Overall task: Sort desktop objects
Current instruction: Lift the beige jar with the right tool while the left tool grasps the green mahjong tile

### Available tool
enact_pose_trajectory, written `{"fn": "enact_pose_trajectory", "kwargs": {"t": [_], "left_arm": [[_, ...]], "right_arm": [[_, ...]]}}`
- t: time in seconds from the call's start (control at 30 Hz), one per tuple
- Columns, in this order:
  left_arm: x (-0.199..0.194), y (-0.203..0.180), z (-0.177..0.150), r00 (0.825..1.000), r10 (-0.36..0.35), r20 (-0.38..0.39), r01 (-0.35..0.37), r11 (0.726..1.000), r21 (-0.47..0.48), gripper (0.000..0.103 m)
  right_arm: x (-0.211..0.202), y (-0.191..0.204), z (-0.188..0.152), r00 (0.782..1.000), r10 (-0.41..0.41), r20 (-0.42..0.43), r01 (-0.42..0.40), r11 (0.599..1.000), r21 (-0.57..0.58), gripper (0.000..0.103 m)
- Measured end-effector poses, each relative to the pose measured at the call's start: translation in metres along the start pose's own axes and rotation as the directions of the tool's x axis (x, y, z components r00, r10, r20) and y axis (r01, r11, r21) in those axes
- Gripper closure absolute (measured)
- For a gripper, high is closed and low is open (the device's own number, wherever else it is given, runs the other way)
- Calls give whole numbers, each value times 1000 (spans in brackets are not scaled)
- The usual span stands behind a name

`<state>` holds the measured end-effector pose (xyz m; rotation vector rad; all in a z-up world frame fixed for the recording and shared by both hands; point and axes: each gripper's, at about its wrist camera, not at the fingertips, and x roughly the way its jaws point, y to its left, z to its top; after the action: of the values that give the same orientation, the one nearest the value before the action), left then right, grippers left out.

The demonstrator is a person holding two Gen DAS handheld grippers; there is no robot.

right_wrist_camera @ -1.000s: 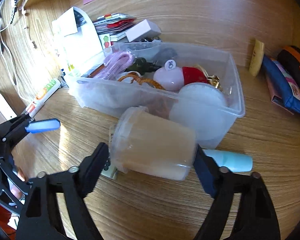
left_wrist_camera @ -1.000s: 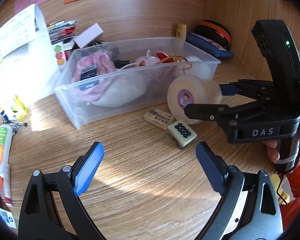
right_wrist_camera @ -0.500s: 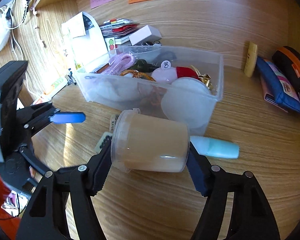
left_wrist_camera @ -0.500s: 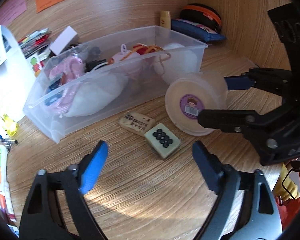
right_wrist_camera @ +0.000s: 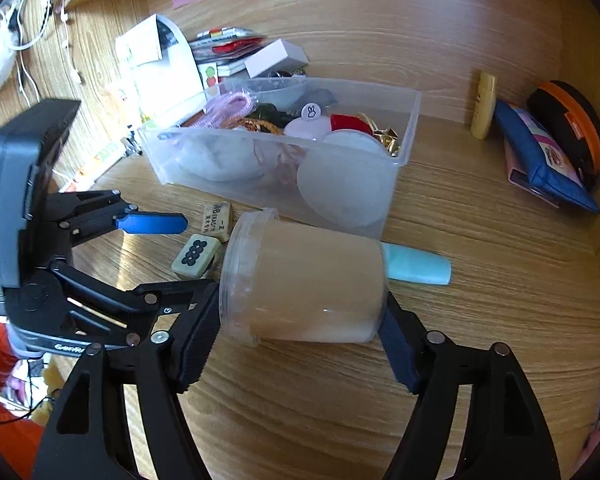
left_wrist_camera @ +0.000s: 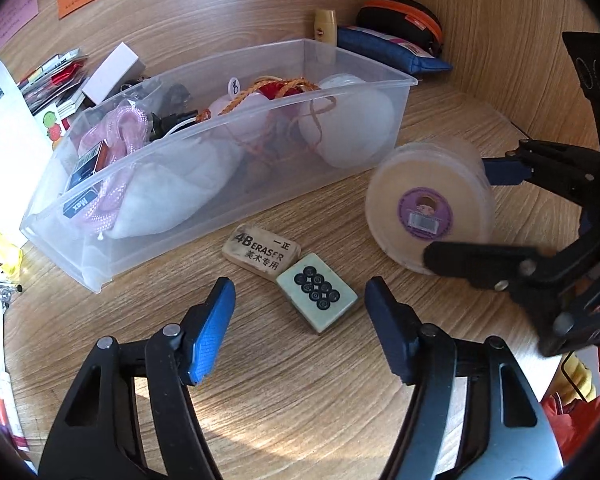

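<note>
Jar: translucent round plastic jar (right_wrist_camera: 306, 286) with beige contents lies on its side, clamped end to end between the fingers of the right hand-held gripper (right_wrist_camera: 300, 340), lifted just off the wooden surface (right_wrist_camera: 480, 320); a purple sticker shows on its flat end (left_wrist_camera: 425, 209).
Right hand-held gripper: closed on the jar, one pad at the lid, the other at the base.
Left hand-held gripper (left_wrist_camera: 300, 328): jaws wide apart, holding nothing, hovering over the surface just short of the tile.
Tile: pale green mahjong tile (left_wrist_camera: 317, 297) with eight dark circles lies flat, touching a beige "4B ERASER" block (left_wrist_camera: 261, 251).
Bin: clear rectangular plastic bin (left_wrist_camera: 204, 208) stands behind them, holding pink rope, white pouches and an orange cord.
Tube: light blue tube (right_wrist_camera: 416, 268) lies beside the bin, behind the jar.
</note>
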<state>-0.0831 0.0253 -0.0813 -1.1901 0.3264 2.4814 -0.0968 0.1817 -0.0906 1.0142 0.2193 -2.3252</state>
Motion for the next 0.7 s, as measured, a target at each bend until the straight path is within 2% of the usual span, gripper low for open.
{"fn": "enact_pose_trajectory", "kwargs": {"t": [0.13,0.3,0.53,0.7], "left_arm": [[1,0,1,1000,-28,0,28,1000,-4,48],[0,1,1,999,-53,3,53,999,-3,62],[-3,3,-1,999,-47,12,47,999,-8,64],[-11,7,-2,997,-39,61,41,999,-20,64]], "right_arm": [[7,6,3,999,-40,9,40,999,-33,29],[8,-2,6,1000,-5,10,5,1000,8,34],[0,-5,7,999,43,32,-45,997,55,37],[-10,1,10,997,56,62,-60,997,56,38]]}}
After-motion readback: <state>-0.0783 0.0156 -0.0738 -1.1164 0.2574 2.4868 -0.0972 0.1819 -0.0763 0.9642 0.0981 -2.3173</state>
